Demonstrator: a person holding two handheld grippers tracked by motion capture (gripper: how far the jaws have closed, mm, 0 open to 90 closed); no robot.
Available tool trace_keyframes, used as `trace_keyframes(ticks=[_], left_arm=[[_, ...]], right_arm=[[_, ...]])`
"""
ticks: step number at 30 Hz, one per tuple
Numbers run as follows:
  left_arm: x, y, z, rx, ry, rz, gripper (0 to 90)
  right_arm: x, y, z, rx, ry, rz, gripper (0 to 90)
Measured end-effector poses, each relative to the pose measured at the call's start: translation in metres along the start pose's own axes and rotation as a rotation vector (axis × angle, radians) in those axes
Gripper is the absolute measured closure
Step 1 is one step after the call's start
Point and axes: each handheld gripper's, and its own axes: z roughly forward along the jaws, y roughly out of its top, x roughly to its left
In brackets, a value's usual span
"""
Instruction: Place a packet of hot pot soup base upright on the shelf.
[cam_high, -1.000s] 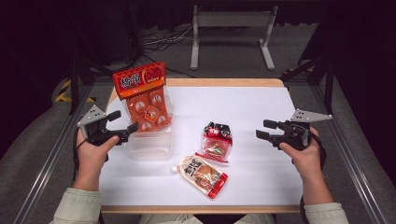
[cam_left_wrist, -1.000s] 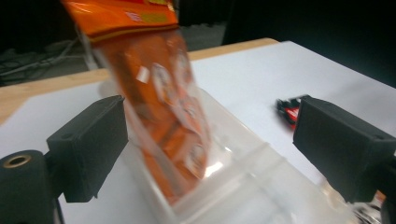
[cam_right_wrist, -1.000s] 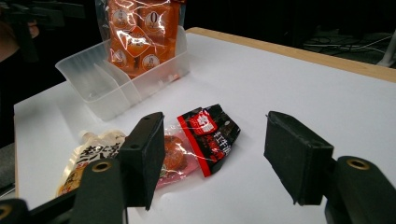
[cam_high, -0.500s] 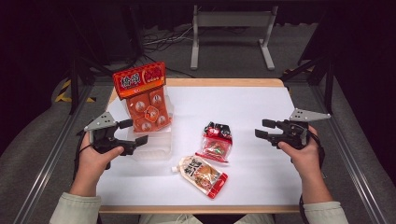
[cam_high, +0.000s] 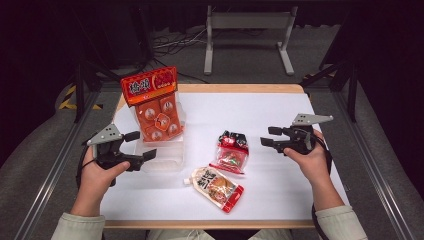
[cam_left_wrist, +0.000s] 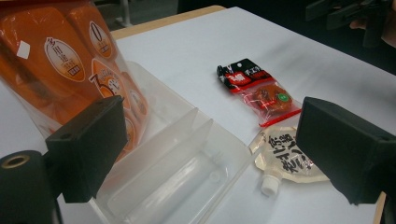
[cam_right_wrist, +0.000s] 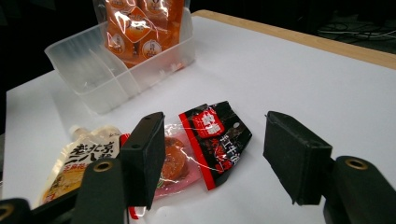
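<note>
A clear plastic bin (cam_high: 162, 160) with dividers sits at the table's left. An orange snack bag (cam_high: 156, 107) stands in its far compartment; the near compartments (cam_left_wrist: 187, 168) look empty. A red-and-black packet (cam_high: 231, 152) lies mid-table, with a spouted pouch (cam_high: 216, 187) lying just in front of it. My left gripper (cam_high: 143, 145) is open at the bin's front left corner, its jaws wide (cam_left_wrist: 215, 144) with nothing between them. My right gripper (cam_high: 266, 136) is open to the right of the packet (cam_right_wrist: 210, 135), pointing at it, apart from it.
The white table top (cam_high: 260, 105) has a wooden rim, with open surface at the back and right. A metal stand (cam_high: 247, 22) and cables are on the floor beyond the table. Dark rails run along both sides.
My left gripper has moved right, up to the bin's front corner. My right gripper has hardly shifted. The objects lie as before.
</note>
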Motion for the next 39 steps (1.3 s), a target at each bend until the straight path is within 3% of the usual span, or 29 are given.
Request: trace_keyframes(ticks=[1, 10, 13, 24, 29, 31, 39], left_arm=[[0.000, -0.001, 0.001, 0.009, -0.010, 0.015, 9.8], [-0.001, -0.003, 0.003, 0.006, -0.035, 0.021, 8.8], [0.002, -0.004, 0.003, 0.009, -0.034, 0.022, 8.8], [0.002, -0.005, 0.004, 0.006, -0.035, 0.013, 8.6], [0.003, -0.006, 0.005, 0.012, -0.031, 0.024, 8.3], [0.003, -0.006, 0.005, 0.004, -0.046, 0.012, 8.2], [0.001, -0.007, 0.007, 0.017, -0.049, 0.017, 8.0]], right_arm=[[-0.002, 0.000, 0.006, 0.005, -0.002, 0.000, 39.1], [-0.008, -0.004, 0.025, 0.026, -0.012, 0.018, 38.2], [-0.010, -0.005, 0.034, 0.050, -0.027, -0.002, 36.8], [-0.017, -0.014, 0.058, 0.098, -0.048, 0.000, 36.4], [-0.021, -0.020, 0.066, 0.113, -0.050, 0.022, 36.4], [-0.023, -0.023, 0.071, 0.111, -0.028, 0.060, 36.5], [-0.023, -0.029, 0.084, 0.155, -0.026, 0.068, 37.0]])
